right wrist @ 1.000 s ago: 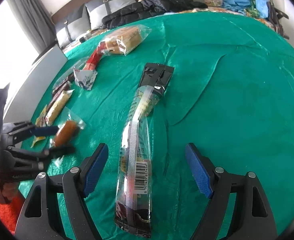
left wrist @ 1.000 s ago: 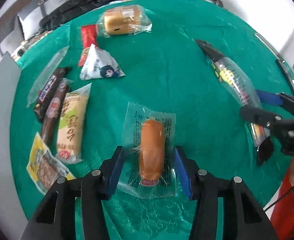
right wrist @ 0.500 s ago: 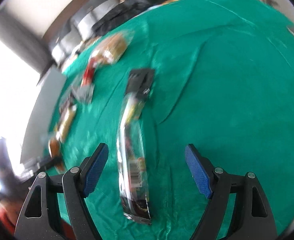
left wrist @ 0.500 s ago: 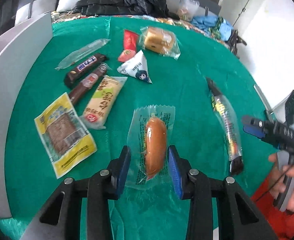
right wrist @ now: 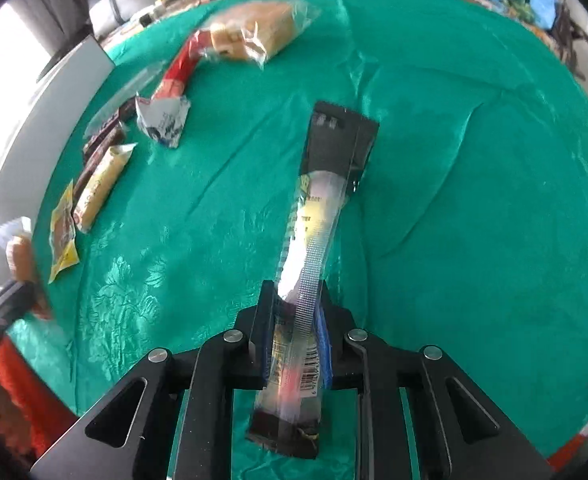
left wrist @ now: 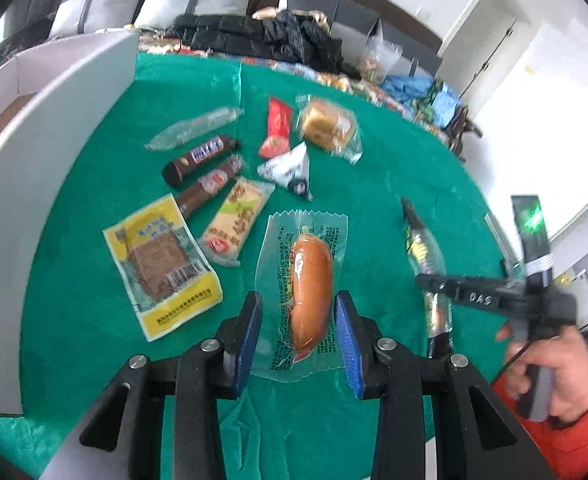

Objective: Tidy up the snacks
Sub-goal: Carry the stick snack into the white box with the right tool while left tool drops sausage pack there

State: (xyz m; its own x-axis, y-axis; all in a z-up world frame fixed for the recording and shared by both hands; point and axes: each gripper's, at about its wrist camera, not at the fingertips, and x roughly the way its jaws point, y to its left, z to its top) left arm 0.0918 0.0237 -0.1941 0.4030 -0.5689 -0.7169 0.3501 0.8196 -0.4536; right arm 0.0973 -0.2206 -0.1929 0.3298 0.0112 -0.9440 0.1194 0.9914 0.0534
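A round table under a green cloth (left wrist: pixel 374 184) fills both views, with a sofa and dark coats at the top of the frame and a white box wall (left wrist: pixel 45 152) along the left edge of the left-wrist view. The left gripper (left wrist: pixel 298 336) stands narrowed about a clear-wrapped sausage bun (left wrist: pixel 312 284), its blue pads pressing the wrapper's side margins; whether they bear on the bun itself cannot be told. The bun's long axis runs straight up the frame, in line with the fingers. The laid-out snacks lie to the upper left of this gripper: a yellow packet (left wrist: pixel 161 264), a cream bar (left wrist: pixel 235 222), two brown bars (left wrist: pixel 201 168), a triangular pack (left wrist: pixel 289 170), a red sachet (left wrist: pixel 275 126) and a wrapped cake (left wrist: pixel 328 126). In the right-wrist view the right gripper (right wrist: pixel 297 344) is closed on the near end of a long stick pack (right wrist: pixel 314 236), whose axis likewise runs up the frame from the jaws to its black far end at upper centre. From this gripper the same snack group lies at the upper left of the frame, well apart, so the left gripper appears the nearer to it. Both held packs thus probably need carrying leftward to join the row.
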